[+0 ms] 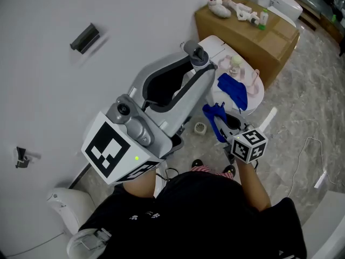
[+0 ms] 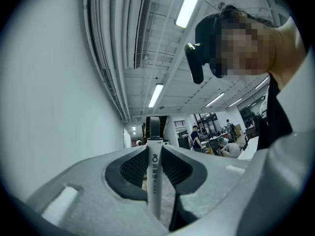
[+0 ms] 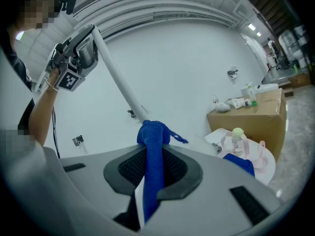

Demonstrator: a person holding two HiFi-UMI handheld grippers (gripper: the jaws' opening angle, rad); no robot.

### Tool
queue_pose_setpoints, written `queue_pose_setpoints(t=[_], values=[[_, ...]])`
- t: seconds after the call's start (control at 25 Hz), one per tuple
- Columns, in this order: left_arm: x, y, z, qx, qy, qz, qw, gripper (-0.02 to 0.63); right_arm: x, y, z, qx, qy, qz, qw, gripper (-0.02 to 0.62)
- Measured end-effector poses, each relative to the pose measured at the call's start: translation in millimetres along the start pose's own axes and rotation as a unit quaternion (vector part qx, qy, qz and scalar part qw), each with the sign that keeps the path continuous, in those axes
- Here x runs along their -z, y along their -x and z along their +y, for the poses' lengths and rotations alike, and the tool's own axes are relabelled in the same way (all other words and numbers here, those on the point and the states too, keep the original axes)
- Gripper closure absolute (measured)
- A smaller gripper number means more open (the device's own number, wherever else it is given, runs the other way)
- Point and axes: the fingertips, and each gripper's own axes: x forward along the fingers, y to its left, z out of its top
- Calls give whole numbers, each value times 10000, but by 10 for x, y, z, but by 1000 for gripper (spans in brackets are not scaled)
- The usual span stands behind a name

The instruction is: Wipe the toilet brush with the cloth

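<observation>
The left gripper [image 2: 154, 154] is clamped tight on the slim white plastic handle of the toilet brush [image 3: 117, 69]. The handle slants down across the white wall, to the near side of the brown cardboard box [image 3: 246, 118]. Near that box too, the right gripper [image 3: 153, 155] pinches a blue knitted cloth [image 3: 150, 132], bunched round the handle's lower stretch.
</observation>
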Motion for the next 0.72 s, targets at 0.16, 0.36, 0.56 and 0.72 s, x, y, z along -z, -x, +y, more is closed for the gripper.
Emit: queue_pose_setpoints(t=[0.16, 0.36, 0.56, 0.72], values=[[1, -1, -2, 30, 17, 3, 10000, 517, 55, 1, -52, 86, -73, 29, 9999, 531], [-28, -15, -18, 117, 80, -32, 9999, 517, 95, 14, -123, 186, -153, 44, 9997, 531], [-26, -18, -26, 173, 140, -50, 9997, 517, 159, 38, -183, 276, -215, 83, 9994, 531], [-25, -25, -26, 206, 160, -74, 9996, 517, 197, 45, -239, 358, -224, 131, 9990, 531]])
